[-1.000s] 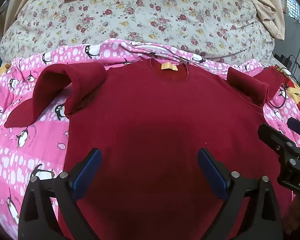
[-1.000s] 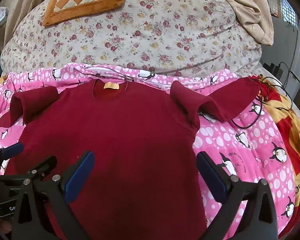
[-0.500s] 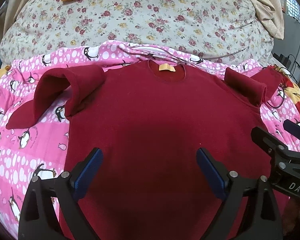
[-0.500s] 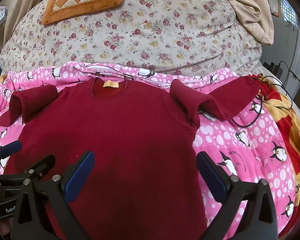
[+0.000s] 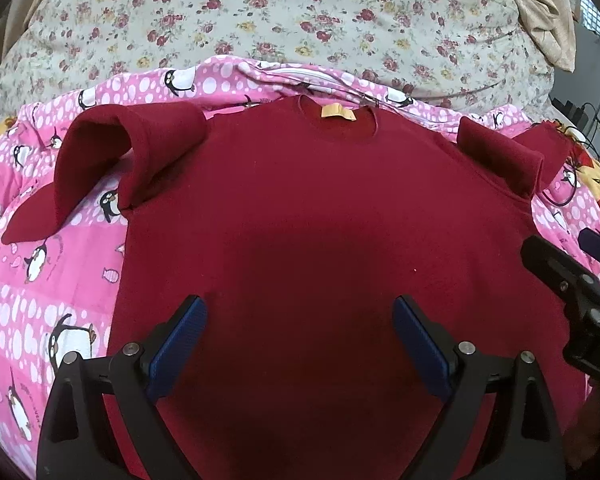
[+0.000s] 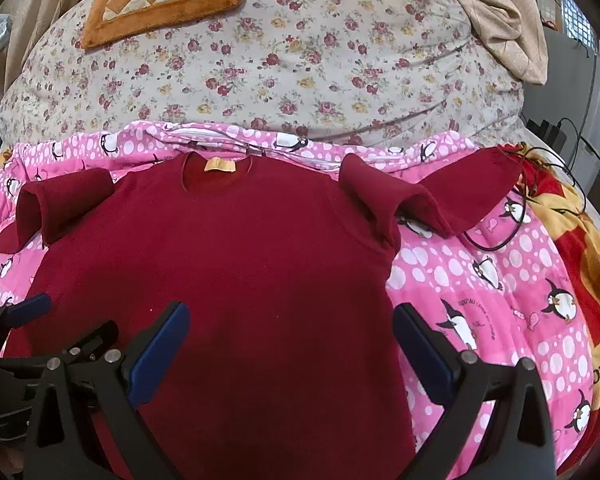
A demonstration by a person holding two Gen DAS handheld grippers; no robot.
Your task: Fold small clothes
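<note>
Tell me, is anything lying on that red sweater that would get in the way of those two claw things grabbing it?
Nothing visible does. The red sweater lies flat and bare on the pink penguin blanket. The left hand-held gripper and right hand-held gripper both hang open right over its body. The black cable lies off beside the sweater's right sleeve.

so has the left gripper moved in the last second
Yes. The left gripper has backed away slightly: in its own view the yellow neck label sits lower than before and the sweater looks slightly smaller.

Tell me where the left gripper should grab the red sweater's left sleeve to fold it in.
Probably at the cuff end of the left sleeve, approached from the outer left side by the open left gripper. The sleeve arches up and its end lies free on the pink penguin blanket.
</note>
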